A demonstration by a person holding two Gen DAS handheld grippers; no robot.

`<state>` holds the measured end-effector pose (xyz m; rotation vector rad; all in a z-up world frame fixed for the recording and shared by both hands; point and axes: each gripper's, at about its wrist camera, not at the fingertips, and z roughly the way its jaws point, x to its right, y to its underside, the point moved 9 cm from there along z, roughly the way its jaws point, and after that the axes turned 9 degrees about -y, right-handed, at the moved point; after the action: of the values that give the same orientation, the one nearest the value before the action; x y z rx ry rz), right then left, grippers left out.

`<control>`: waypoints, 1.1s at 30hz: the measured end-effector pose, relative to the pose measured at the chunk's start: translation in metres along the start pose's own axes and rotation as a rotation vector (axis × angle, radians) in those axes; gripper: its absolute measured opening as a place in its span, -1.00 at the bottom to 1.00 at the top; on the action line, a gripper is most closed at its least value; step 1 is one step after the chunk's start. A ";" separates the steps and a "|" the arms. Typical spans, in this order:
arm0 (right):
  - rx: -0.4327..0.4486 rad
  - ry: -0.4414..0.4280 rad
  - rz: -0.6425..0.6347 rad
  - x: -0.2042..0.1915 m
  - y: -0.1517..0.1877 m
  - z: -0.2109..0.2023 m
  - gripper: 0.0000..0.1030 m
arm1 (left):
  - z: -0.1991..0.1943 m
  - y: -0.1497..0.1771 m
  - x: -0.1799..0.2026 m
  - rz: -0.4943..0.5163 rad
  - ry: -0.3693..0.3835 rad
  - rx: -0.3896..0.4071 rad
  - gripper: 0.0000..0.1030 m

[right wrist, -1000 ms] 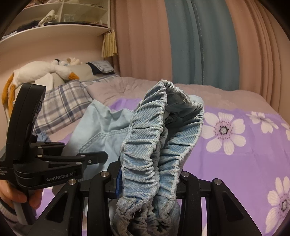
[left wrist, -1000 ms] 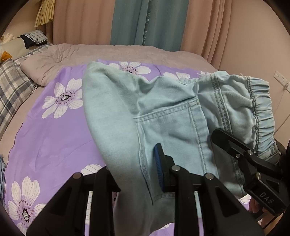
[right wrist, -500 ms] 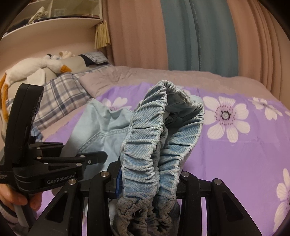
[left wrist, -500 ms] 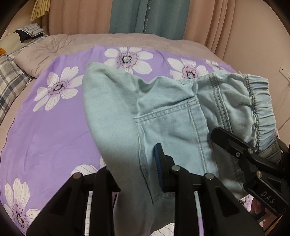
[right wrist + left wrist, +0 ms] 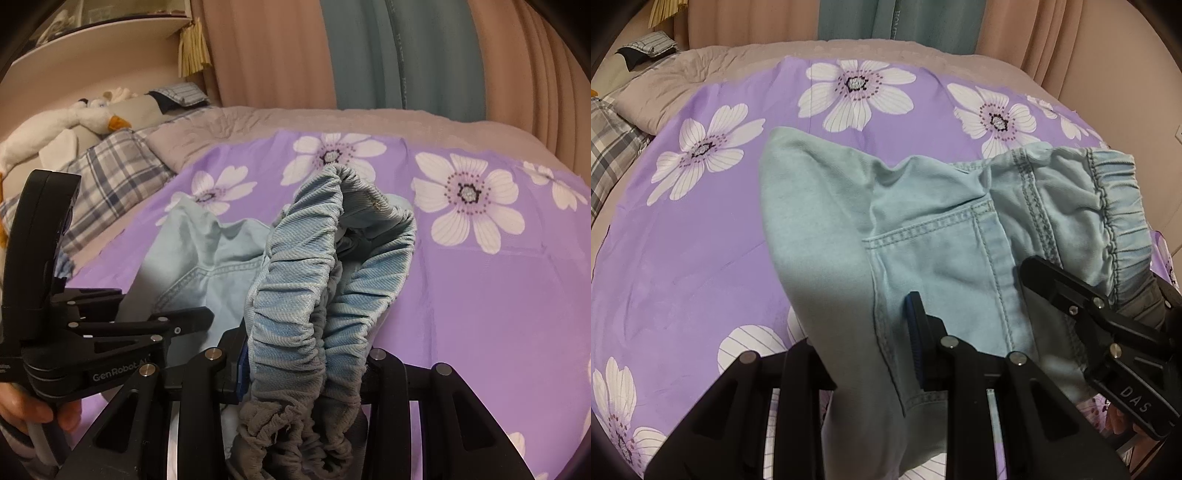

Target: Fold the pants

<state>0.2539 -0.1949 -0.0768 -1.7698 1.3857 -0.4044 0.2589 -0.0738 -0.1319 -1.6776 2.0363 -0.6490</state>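
Denim pants [image 5: 942, 229] pinched in left claw [image 5: 864, 354], elastic waistband [image 5: 317, 295] clamped in right claw [image 5: 306, 365]

— What do the pants look like from your side?

— I see pale blue denim pants [image 5: 942, 236], bunched and lifted over the bed. The back pocket sits just ahead of my left claw [image 5: 864, 332], fabric pinched between its pads.

— And the waistband?

— The gathered elastic waistband [image 5: 295, 295] loops up from my right claw [image 5: 306, 365], clamped there.
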 end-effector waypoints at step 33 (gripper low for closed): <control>-0.134 -0.011 0.235 0.046 0.036 0.036 0.04 | 0.039 0.014 -0.017 -0.025 -0.036 -0.063 0.15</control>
<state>0.2708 -0.2236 -0.1369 -1.6855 1.6239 -0.1785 0.2736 -0.0581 -0.1709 -1.7404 2.0332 -0.5652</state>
